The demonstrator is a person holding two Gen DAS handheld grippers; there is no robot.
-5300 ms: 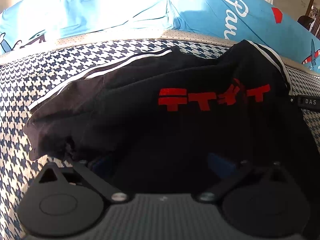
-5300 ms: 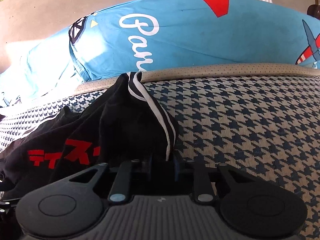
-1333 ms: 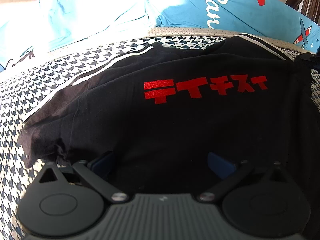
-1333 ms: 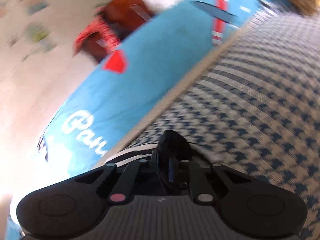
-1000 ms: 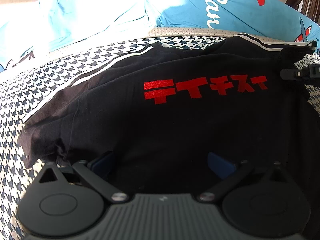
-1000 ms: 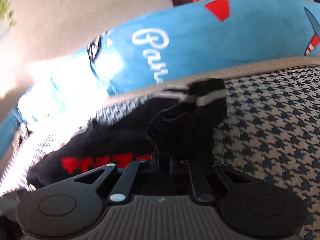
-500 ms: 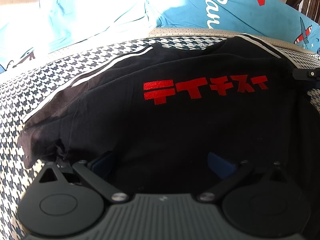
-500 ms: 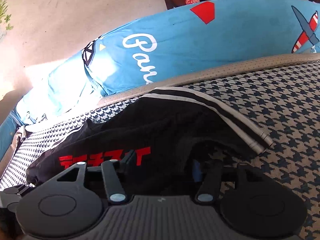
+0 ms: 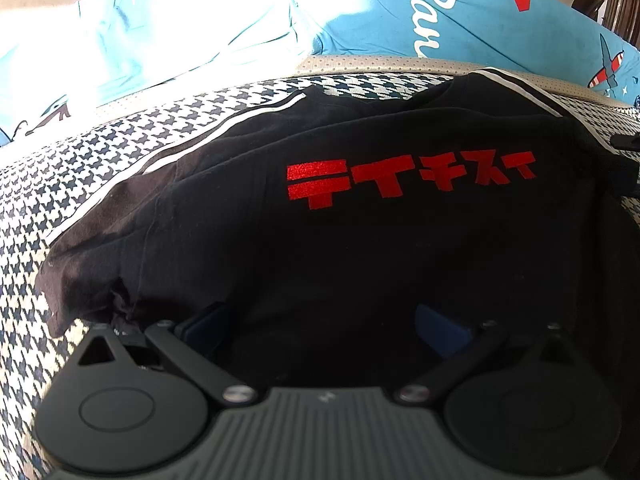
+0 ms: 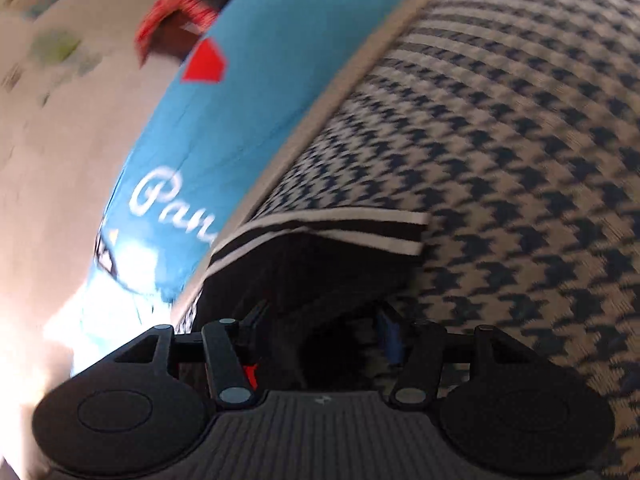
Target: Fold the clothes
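In the left wrist view little differs from half a second ago: the black T-shirt [image 9: 360, 240] lies spread on the houndstooth bed cover [image 9: 52, 184], red block lettering [image 9: 404, 176] facing up, white-striped sleeve edges running along its far side. The left tongs [image 9: 324, 326] stay wide apart over the near hem, blue pads showing, gripping nothing. The shirt's right shoulder looks flatter than it did a second ago, which suggests the spreading step is nearly done.

In the right wrist view the camera has swung and tilted since half a second ago, and the frame is motion-blurred. The right tongs [image 10: 320, 320] stand partly open with dark cloth lying between them; no firm pinch is visible. The striped sleeve cuff [image 10: 332, 228] lies flat on the cover just ahead. The shirt is soft, matte knit that wrinkles readily; the cover is coarse woven; the blue pillow [image 10: 240, 120] beyond is smooth and plump.
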